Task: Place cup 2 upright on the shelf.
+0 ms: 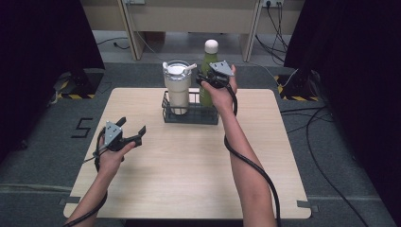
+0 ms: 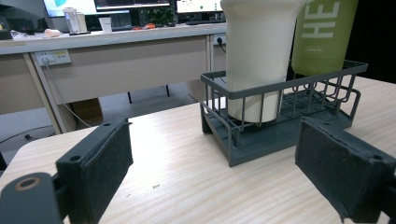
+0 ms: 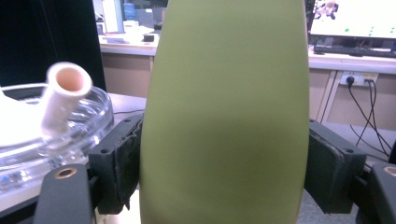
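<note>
While the green bottle [image 1: 206,75] stands in the wire basket's [image 1: 189,115] right end, beside the cream tumbler [image 1: 178,87], the right claw [image 1: 208,79] grips its upper body. Advice: lift straight up, clear the rim, avoid the tumbler's straw [image 1: 189,67]. Left claw [image 1: 131,128]: open, idle over the counter [image 1: 189,165].

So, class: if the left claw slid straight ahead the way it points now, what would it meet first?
Most likely the dark wire basket: in the left gripper view it lies dead ahead of the open left claw, with bare table between. The cream tumbler stands inside it. Depth is a guess.
</note>
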`<state>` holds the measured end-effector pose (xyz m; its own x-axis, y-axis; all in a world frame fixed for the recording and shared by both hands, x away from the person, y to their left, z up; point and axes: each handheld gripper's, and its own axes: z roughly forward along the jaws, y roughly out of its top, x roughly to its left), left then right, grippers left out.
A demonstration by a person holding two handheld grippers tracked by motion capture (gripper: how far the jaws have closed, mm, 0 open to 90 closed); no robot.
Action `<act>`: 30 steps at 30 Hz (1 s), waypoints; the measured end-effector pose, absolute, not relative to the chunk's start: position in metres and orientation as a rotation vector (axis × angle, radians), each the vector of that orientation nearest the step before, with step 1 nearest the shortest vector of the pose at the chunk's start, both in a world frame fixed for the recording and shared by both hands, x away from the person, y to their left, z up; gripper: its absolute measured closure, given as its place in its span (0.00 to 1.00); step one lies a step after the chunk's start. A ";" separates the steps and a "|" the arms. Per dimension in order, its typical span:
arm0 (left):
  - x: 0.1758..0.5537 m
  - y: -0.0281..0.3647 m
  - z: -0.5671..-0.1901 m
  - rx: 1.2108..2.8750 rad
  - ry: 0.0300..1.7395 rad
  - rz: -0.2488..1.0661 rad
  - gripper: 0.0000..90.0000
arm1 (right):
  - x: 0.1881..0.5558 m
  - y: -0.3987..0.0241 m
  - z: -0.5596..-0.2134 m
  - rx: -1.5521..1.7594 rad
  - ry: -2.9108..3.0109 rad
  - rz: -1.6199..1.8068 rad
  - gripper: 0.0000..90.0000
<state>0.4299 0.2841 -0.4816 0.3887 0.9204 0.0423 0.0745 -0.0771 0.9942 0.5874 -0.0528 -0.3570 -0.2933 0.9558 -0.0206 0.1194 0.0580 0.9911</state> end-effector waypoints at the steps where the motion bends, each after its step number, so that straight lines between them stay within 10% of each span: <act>1: 0.430 0.284 -0.482 1.481 0.941 0.909 0.11 | 0.587 -0.053 -0.357 1.118 1.541 1.330 0.26; 30: 0.430 0.282 -0.483 1.488 0.939 0.905 0.11 | 0.596 -0.051 -0.385 1.152 1.606 1.271 0.26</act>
